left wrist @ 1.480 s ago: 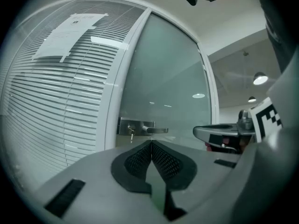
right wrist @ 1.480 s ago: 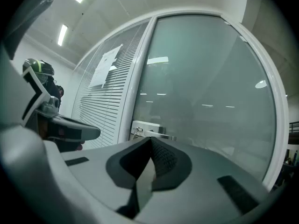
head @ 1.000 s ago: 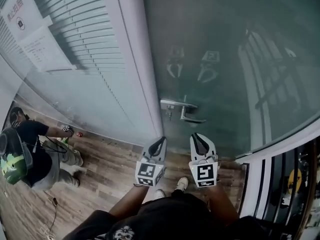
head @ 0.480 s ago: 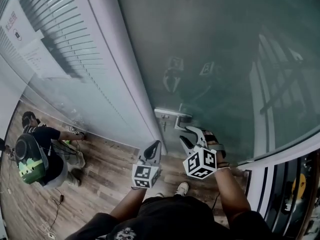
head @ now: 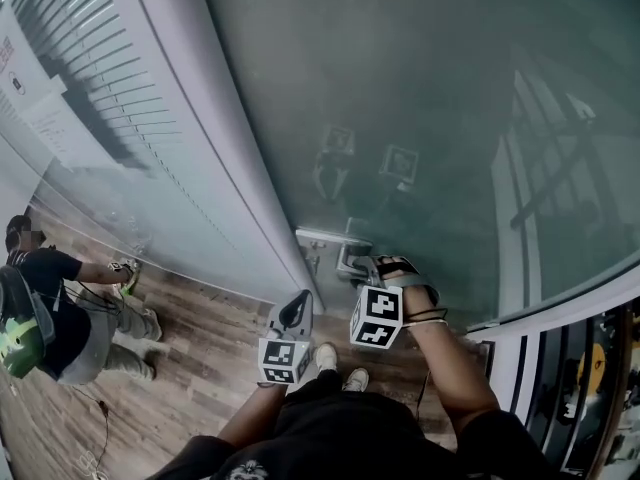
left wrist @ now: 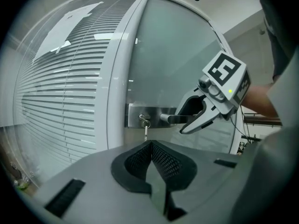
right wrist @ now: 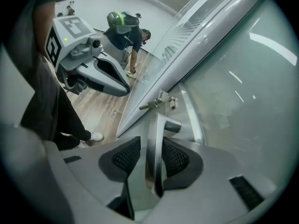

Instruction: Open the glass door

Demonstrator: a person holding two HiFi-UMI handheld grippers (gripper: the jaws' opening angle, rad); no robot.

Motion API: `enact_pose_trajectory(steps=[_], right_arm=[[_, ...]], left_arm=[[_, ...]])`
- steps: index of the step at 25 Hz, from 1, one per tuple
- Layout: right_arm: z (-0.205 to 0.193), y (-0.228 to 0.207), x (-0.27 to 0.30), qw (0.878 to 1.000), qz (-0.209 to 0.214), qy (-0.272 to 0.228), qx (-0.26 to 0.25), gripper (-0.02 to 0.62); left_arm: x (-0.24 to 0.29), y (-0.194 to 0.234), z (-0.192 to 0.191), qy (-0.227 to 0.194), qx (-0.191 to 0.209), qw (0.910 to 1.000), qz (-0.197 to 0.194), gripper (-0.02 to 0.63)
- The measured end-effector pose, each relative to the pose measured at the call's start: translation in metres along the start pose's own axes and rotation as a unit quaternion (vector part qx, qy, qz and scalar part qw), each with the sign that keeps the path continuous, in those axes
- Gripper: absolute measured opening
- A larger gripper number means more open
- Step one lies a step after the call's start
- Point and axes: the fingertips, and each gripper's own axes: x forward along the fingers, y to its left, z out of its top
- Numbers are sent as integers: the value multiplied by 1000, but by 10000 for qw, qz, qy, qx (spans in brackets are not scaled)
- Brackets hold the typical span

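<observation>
The glass door point(head: 440, 108) has a steel lever handle point(head: 347, 265) on a lock plate point(left wrist: 140, 117) with a key point(left wrist: 145, 130) hanging from it. My right gripper point(head: 366, 270) is rolled on its side and points down at the lever. Its jaws stand open around the lever point(right wrist: 156, 129), which runs between the two black pads with a thin gap on one side. From the left gripper view, the right gripper point(left wrist: 181, 122) straddles the lever point(left wrist: 169, 119). My left gripper point(head: 299, 301) hangs shut and holds nothing, short of the door and left of the handle; its pads point(left wrist: 150, 146) meet at the tips.
A white door post point(head: 210, 138) separates the door from a glass panel with blinds point(head: 90, 88) and a paper notice. A person point(head: 40, 313) crouches on the wooden floor point(head: 200, 358) at far left. The wearer's shoes point(head: 340, 368) stand close to the door.
The right gripper rolled over, dropped forward onto the lever and its jaws went from shut to open around it. The left gripper sank slightly and stayed shut.
</observation>
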Motion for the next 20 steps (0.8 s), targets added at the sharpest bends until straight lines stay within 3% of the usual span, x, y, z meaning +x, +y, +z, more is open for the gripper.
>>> enact_pose_trajectory(steps=[3,6,8,12,16,20], right_arm=[[-1,0,12,9996,277,112,14,142],[5,-1,21,9983,426,-66,394,48],[5,1,27,9976,446,-121,506,22],[3,3,36,9969,473,-258,576,17],[11,1,36,9882,500,-982,1061,17],[21,-3,38,9641,435,-2036,1646,17]], left_arm=[[8,5,-5,-2,71,10000,-7,6],[13,10,-6,67,66,9999,-60,6],[19,12,-7,86,80,9998,-133,6],[33,13,-15,96,94,9996,-252,6],[39,9,-15,175,93,9989,-435,6],[45,3,-19,206,66,9980,-596,6]])
